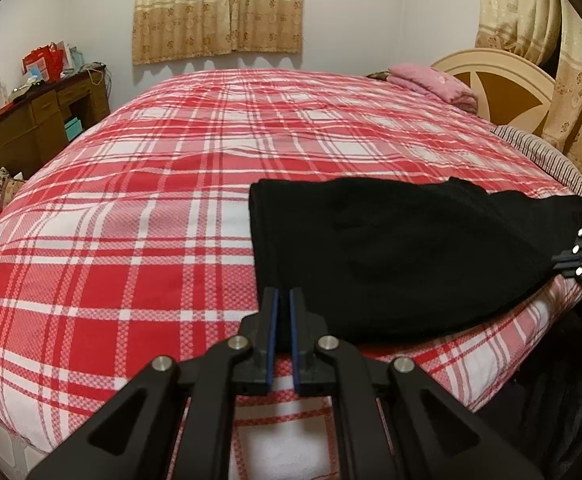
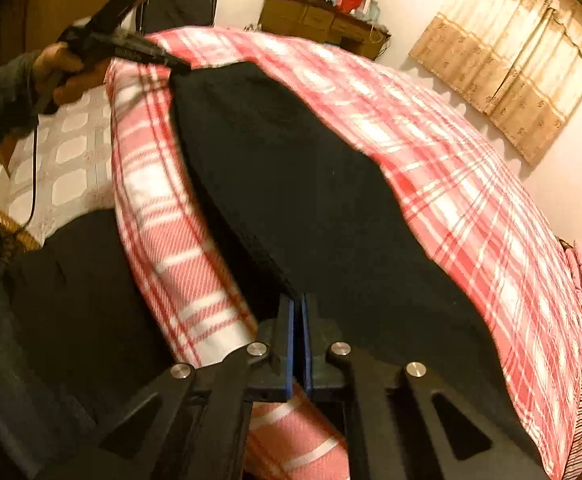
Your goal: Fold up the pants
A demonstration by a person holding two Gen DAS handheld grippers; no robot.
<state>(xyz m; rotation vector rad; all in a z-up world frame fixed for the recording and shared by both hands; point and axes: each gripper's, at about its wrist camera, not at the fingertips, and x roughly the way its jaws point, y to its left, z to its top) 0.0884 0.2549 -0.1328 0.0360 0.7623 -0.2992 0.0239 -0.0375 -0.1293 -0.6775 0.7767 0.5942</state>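
I see the black pants (image 1: 391, 256) lying on the red checked blanket (image 1: 131, 240), close to the near edge of the bed (image 2: 71, 152). They look folded into one long strip already, so I think the legs are laid together and the short folds are still to do. My left gripper (image 1: 284, 300) is pinched shut on one end of the pants, at about 6 o'clock in its own view. My right gripper (image 2: 299, 308) is pinched shut on the other end, and in the left view it shows at about 3 o'clock. The cloth between the two hangs a little loose and lifted. The edge of the bed runs right beside the pants on my side, so the cloth could slip off there if I let go. Toward 12 o'clock in the left view the blanket is wide and flat, with lots of room to lay the pants down. The pink pillow (image 1: 431, 80) and the brown desk (image 1: 43, 120) are far away.
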